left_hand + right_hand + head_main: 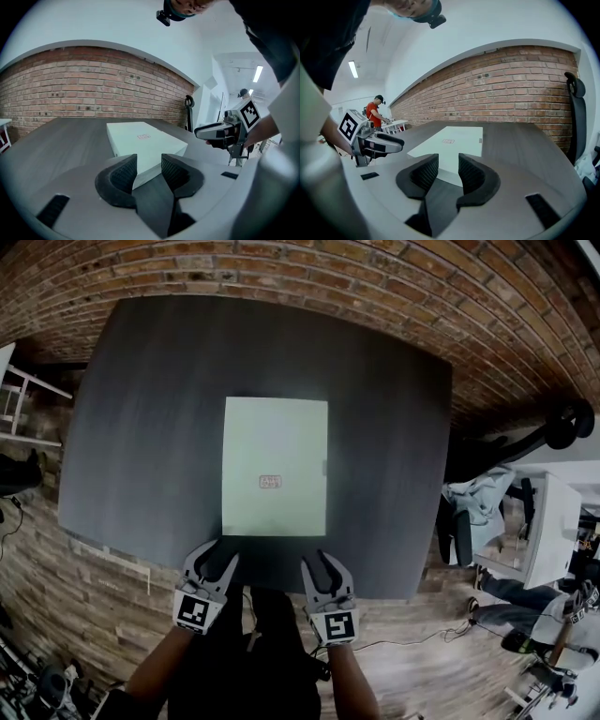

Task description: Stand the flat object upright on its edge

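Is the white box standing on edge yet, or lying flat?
Lying flat: the white box rests broad face up on the table, label on top.

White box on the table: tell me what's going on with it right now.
A person holds a gripper in each hand at the near side of the dark table. The white box lies flat in the middle, untouched. The left gripper and the right gripper sit just short of its near edge, one toward each corner, fingers apart and gripping nothing. The box has not yet been stood on its edge.
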